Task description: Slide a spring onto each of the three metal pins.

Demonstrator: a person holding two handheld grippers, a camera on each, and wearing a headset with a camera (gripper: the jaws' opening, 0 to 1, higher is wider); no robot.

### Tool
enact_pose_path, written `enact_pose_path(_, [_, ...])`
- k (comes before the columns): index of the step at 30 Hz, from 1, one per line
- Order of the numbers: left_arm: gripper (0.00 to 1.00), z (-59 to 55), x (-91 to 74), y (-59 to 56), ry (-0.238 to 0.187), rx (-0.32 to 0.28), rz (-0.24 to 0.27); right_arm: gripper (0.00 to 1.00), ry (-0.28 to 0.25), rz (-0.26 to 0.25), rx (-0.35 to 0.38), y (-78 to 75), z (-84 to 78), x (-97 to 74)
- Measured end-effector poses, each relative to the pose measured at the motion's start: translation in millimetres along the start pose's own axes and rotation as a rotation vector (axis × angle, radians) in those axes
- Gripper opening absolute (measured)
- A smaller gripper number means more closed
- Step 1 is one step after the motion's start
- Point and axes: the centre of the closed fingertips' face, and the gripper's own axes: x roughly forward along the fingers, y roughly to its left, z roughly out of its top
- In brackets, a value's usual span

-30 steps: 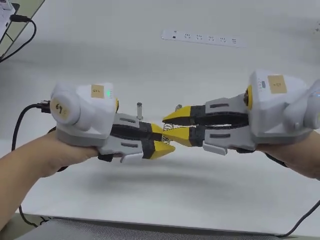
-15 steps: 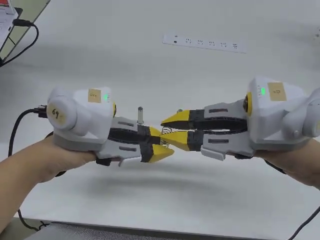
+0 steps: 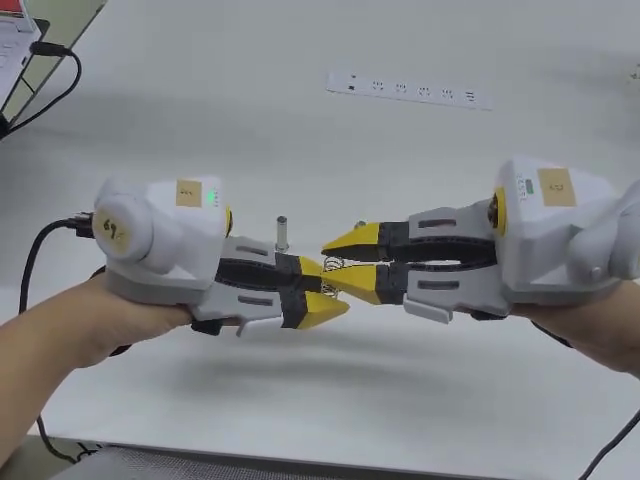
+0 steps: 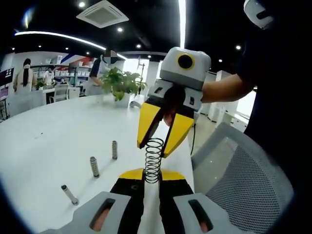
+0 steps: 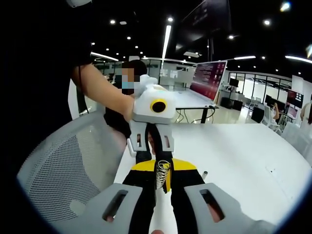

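**Desk:** What is nearest you?

**Operator:** My left gripper. I have its fingers clamped on the base of the spring, which stands out from the tips, in the air above the bench.

**Desk:** And the other one?

**Operator:** My right gripper meets it tip to tip. Its fingers are apart and straddle the spring's far end.

**Desk:** The pins?

**Operator:** They're beyond, on the bench. I see a bare pin nearest, then a second pin and a third pin, each wrapped in a coil. A power strip lies farther back.
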Motion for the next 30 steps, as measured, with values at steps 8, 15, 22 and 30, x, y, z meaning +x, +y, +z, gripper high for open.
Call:
enact_pose_path(8, [0.03, -1.5, 0.7, 0.2, 0.004, -0.016, 0.004, 0.07, 0.015, -0.005, 0.001, -1.3, -2.2, -1.4])
enact_pose_path(15, [0.03, -0.2, 3.1, 0.7, 0.001, -0.020, 0.004, 0.07, 0.026, -0.003, -0.010, -1.0, -1.9, -1.0])
enact_pose_path(22, [0.05, 0.9, 3.0, 2.1, -0.004, -0.031, 0.007, 0.07, 0.038, 0.000, -0.015, -1.4, -3.7, -0.8])
enact_pose_path(30, [0.18, -2.9, 2.2, 6.4, 0.002, -0.037, 0.034, 0.07, 0.045, -0.008, -0.018, -3.5, -4.2, -1.3])
